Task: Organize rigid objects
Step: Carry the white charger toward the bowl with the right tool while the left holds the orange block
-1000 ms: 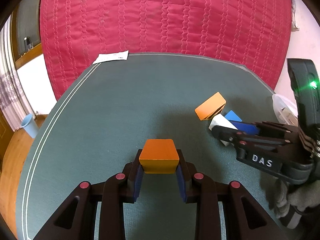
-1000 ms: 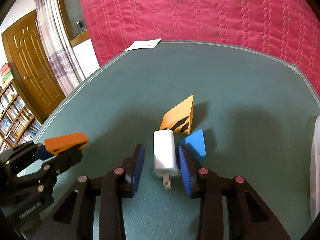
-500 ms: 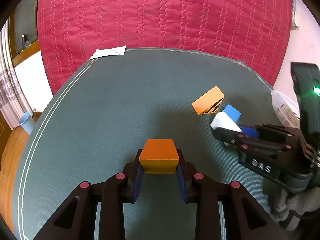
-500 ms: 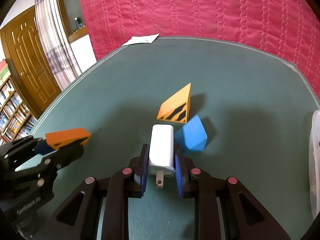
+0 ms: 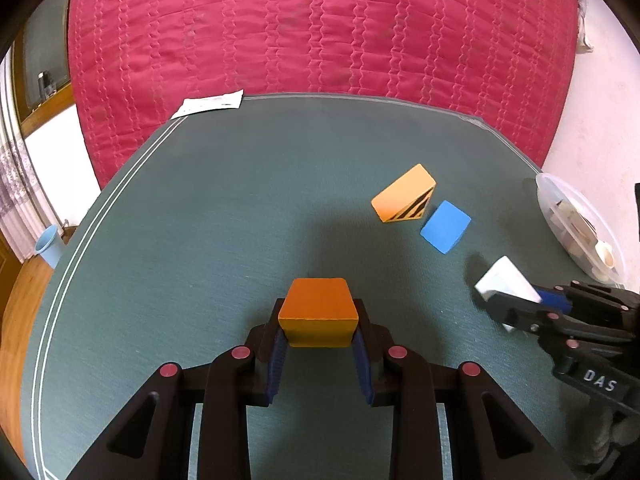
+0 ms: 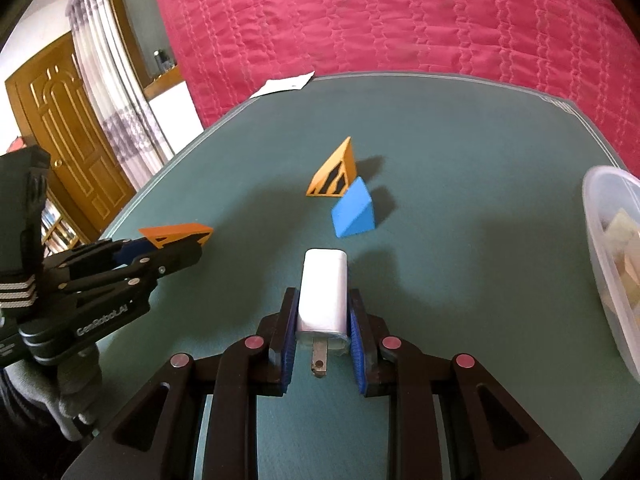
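My left gripper is shut on an orange block, held above the green table; the same block shows at the left of the right wrist view. My right gripper is shut on a white plug charger, prongs toward the camera; in the left wrist view the charger sits at the right. An orange striped wedge and a blue wedge lie on the table ahead of the charger, close together.
A clear plastic tub with pale items stands at the table's right edge. A white paper slip lies at the far left corner. A red quilt hangs behind. A light blue bin stands on the floor at left.
The right gripper closed on the white charger and drew it back, away from the two wedges. The left gripper kept still with the orange block.
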Motion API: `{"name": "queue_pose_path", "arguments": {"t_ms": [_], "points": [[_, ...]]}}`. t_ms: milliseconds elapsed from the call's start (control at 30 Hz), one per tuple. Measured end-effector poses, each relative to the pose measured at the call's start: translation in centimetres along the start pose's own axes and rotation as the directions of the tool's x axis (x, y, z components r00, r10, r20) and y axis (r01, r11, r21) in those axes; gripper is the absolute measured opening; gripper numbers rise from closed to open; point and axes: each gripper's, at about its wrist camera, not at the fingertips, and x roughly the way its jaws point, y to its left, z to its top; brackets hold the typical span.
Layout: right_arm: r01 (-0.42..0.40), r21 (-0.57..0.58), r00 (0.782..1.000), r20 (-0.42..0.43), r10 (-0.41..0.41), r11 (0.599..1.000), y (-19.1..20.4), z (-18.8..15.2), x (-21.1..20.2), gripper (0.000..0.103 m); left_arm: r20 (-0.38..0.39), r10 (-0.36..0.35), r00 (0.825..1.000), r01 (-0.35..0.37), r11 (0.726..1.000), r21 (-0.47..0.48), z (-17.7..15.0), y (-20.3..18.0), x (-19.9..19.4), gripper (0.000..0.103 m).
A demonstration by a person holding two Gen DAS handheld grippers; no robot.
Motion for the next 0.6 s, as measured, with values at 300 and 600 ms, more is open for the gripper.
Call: {"name": "queue_pose_path", "arguments": {"t_ms": [300, 600], "points": [[0.014, 0.051, 1.0, 0.023, -0.015, 0.999, -1.9, -1.1, -1.8, 0.024, -0.008, -0.008, 1.0, 0.008, 1.0, 0.01, -0.3, -0.8, 0.0, 0.031], [0.039, 0.108, 0.997, 0.063, -0.046, 0.993, -4.2, -1.4, -3.8, 0.024, -0.014, -0.016, 1.0, 0.016, 1.0, 0.018, -0.5, -1.6, 0.0, 0.031]]}}
